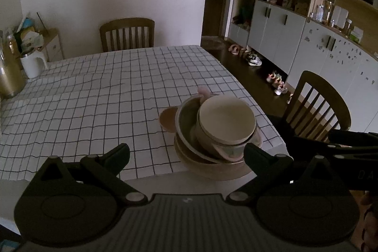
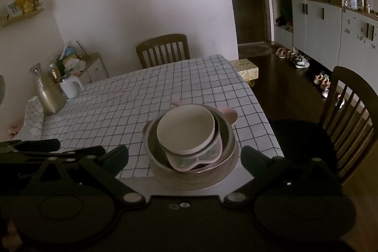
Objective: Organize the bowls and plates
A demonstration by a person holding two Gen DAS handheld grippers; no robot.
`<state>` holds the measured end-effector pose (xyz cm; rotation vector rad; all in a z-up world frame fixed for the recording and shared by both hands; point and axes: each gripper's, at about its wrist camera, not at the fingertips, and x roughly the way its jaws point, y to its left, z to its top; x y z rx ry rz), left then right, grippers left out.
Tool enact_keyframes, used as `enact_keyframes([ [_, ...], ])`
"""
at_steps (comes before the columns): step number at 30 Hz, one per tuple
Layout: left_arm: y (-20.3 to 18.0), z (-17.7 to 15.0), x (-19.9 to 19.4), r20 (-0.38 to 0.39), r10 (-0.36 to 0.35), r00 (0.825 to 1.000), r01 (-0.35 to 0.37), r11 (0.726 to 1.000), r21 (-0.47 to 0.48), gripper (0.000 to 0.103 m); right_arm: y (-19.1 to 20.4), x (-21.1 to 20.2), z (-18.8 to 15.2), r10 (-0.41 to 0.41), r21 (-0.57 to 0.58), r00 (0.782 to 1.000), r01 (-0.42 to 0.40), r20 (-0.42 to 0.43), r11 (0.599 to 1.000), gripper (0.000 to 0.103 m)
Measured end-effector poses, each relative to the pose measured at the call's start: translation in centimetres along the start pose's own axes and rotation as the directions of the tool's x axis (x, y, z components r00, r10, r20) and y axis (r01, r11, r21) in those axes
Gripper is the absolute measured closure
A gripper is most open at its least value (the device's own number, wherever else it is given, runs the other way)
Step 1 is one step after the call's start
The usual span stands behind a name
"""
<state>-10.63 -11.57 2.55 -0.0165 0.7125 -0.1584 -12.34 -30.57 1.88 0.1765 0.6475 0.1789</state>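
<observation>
Here the dishes sit gathered in one pile at the near right corner of the desk [image 1: 94, 91], which wears a checked cloth. A cream bowl [image 2: 186, 128] tops the pile, tilted, resting on a pink sectioned plate [image 2: 196, 158]; both lie inside a metal bowl [image 2: 226, 141], and that stands on a wide tan plate [image 2: 193, 181] whose rim pokes past the near edge of the desk. Just beside the pile, on its left in the left wrist view, a small brown dish [image 1: 167, 119] lies on the cloth, touching or nearly touching the metal bowl; something pink shows behind the pile, too dim to name. Both claws hover short of the pile with nothing between their fingers: the left claw [image 1: 186, 155] is spread wide, and the right claw [image 2: 184, 157] is likewise released, its fingers flanking the pile. This arrangement would suit either a heap waiting to be sorted or a stack just nested and let go, so I cannot say which. Any handling of the pile would, I judge, call for care: the cream bowl leans and could slide, the metal bowl is slick, and the bottom plate overhangs the edge, so steadying from both sides would be wise.
</observation>
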Motion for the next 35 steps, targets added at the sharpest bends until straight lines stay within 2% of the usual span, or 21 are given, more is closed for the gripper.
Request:
enact_keyframes([
  [11, -0.2, -0.1, 0.0, 0.002, 0.006, 1.000, -0.006, 1.000, 0.009, 0.000, -0.2, 0.1, -0.1, 0.005, 0.004, 1.000, -0.005, -0.006, 1.000, 0.001],
  [15, 0.0, 0.0, 0.2, -0.004, -0.014, 1.000, 0.014, 1.000, -0.007, 0.000, -0.2, 0.0, -0.1, 0.003, 0.003, 1.000, -0.003, -0.003, 1.000, 0.002],
  [23, 0.8, 0.0, 0.1, 0.012, -0.006, 1.000, 0.007, 0.999, -0.050, 0.000, -0.5, -0.3, -0.3, -0.025, 0.028, 1.000, 0.025, 0.001, 0.999, 0.002],
  [35, 0.9, 0.1, -0.4, 0.041, 0.007, 0.999, -0.006, 1.000, -0.023, 0.000, 0.3, 0.2, -0.3, -0.013, 0.020, 1.000, 0.013, -0.013, 1.000, 0.002],
])
